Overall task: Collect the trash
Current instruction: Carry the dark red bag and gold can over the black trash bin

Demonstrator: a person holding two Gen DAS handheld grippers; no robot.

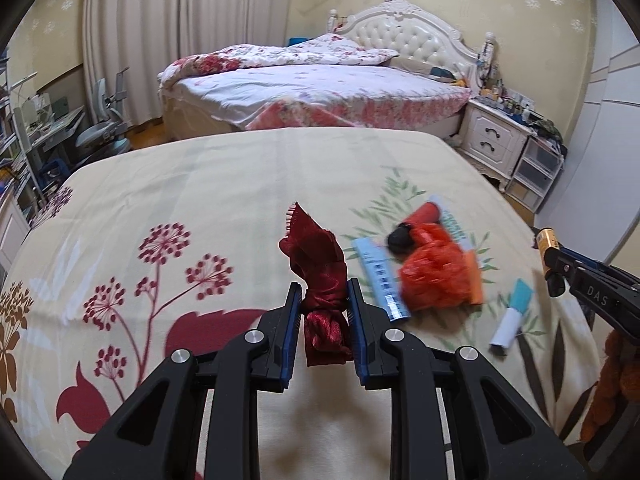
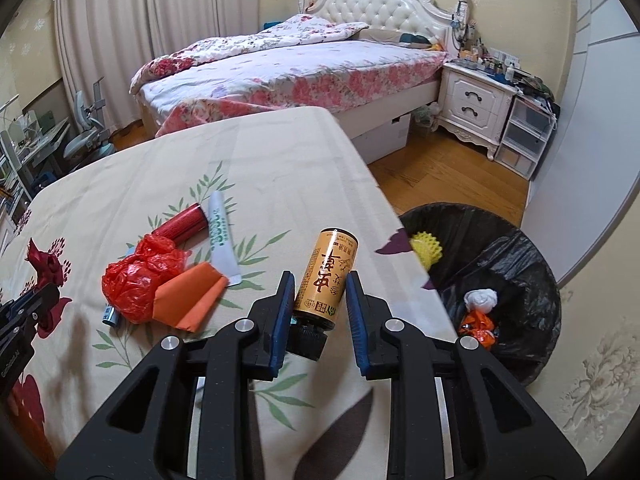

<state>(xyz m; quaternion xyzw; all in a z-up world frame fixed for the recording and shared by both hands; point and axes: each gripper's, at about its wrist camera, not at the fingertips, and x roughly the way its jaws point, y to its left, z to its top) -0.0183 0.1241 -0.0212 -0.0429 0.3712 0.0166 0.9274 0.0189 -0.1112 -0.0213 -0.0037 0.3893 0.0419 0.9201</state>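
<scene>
On the floral-sheeted bed (image 2: 280,168) we see our right gripper (image 2: 320,300), fingers clamping a tan bottle (image 2: 326,276) near the bed's edge beside the bin (image 2: 532,264); left gripper (image 1: 323,304) pinches crumpled dark-red cloth (image 1: 320,264).

Glossy can (image 2: 326,276), satiny cloth (image 1: 320,276)

The right gripper (image 2: 320,292) has a small golden-yellow bottle with red lettering and a black cap (image 2: 326,276) between its blue pads, cap end toward the camera; behind it on the cream floral tablecloth (image 2: 260,160) there's a crumpled red plastic bag (image 2: 136,276), a folded orange paper (image 2: 192,294) and a white tube (image 2: 221,236); a black-lined trash bin (image 2: 520,264) sits on the floor to the right.
</scene>
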